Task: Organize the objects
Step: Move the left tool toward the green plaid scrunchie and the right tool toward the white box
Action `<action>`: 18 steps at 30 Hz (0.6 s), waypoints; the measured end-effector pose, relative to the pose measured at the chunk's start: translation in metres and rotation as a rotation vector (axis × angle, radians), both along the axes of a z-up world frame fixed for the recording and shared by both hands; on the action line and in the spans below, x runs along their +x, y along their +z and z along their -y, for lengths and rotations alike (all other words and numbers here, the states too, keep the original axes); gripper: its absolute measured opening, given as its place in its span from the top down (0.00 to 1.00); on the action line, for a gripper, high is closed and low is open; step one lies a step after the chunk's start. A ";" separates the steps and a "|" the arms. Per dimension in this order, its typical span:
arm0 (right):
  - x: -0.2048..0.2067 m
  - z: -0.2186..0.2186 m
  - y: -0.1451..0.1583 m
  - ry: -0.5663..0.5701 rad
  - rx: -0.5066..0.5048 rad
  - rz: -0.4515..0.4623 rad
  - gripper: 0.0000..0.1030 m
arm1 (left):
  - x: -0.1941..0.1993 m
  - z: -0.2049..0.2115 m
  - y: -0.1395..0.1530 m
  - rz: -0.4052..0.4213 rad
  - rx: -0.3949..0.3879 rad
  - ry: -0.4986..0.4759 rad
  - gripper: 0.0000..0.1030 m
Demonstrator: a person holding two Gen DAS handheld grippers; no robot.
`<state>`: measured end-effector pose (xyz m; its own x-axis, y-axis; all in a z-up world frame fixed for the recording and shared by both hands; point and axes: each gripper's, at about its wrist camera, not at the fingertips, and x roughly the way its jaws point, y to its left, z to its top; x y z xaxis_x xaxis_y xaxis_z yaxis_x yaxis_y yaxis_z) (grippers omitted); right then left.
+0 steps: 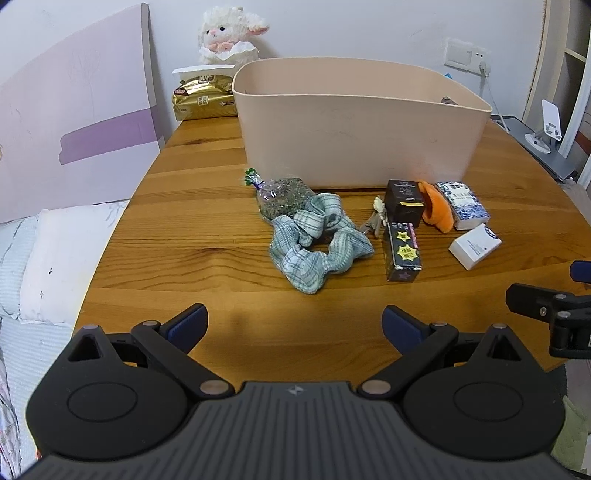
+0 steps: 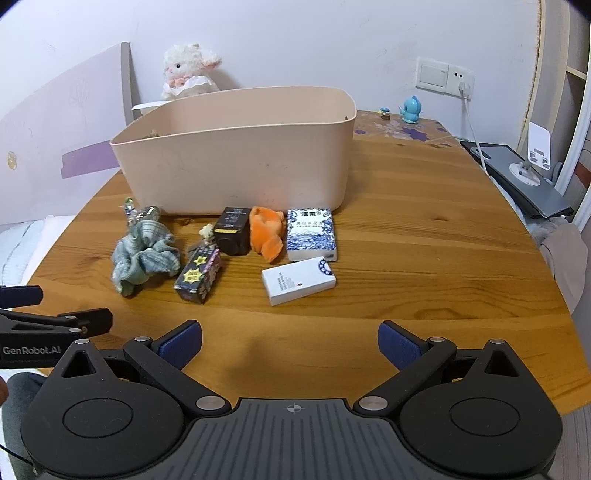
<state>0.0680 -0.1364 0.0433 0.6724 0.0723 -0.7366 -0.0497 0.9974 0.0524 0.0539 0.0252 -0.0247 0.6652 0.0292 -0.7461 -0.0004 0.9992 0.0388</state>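
Nearest the lens, the left gripper (image 1: 294,325) hangs low over the bare wooden table (image 1: 192,258), its blue-padded fingers (image 1: 188,325) spread wide and holding nothing. The right gripper (image 2: 290,341) hovers beside it, equally splayed and empty.

Beyond them a row of small things lies on the wood: a crumpled green checked fabric scrunchie (image 1: 317,243), just behind it a clear bag of dried herbs (image 1: 282,197), a dark slim carton with yellow stars (image 2: 199,275), a small black box (image 2: 232,230), an orange plush toy (image 2: 266,232), a blue-and-white patterned box (image 2: 311,234) and a plain white box (image 2: 298,280).

Behind the row stands a large beige plastic bin (image 2: 236,162). At the wall sits a white plush lamb (image 1: 229,35).
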 end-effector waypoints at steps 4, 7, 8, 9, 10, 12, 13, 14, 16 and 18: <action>0.013 0.003 -0.008 0.004 -0.020 0.006 0.00 | 0.015 -0.004 -0.007 -0.008 -0.014 -0.007 0.02; 0.021 0.007 -0.011 0.012 0.001 0.015 0.00 | 0.027 -0.007 -0.011 -0.018 -0.030 -0.008 0.02; 0.025 0.008 -0.012 0.016 0.002 0.016 0.00 | 0.031 -0.008 -0.013 -0.022 -0.038 -0.011 0.02; 0.028 0.008 -0.014 0.019 -0.004 0.016 0.01 | 0.034 -0.008 -0.014 -0.025 -0.043 -0.015 0.02; 0.032 0.008 -0.016 0.022 -0.011 0.014 0.01 | 0.039 -0.009 -0.016 -0.028 -0.048 -0.020 0.02; 0.040 0.008 -0.020 0.027 -0.015 0.006 0.02 | 0.046 -0.009 -0.019 -0.033 -0.051 -0.029 0.02; 0.044 0.008 -0.022 0.029 -0.014 -0.001 0.03 | 0.050 -0.009 -0.021 -0.036 -0.051 -0.031 0.02; 0.048 0.009 -0.024 0.032 -0.014 -0.006 0.04 | 0.054 -0.009 -0.023 -0.040 -0.052 -0.033 0.02; 0.056 0.008 -0.028 0.040 -0.020 -0.018 0.05 | 0.061 -0.010 -0.027 -0.048 -0.055 -0.033 0.03; 0.064 0.006 -0.034 0.055 -0.032 -0.036 0.05 | 0.068 -0.012 -0.031 -0.060 -0.056 -0.033 0.03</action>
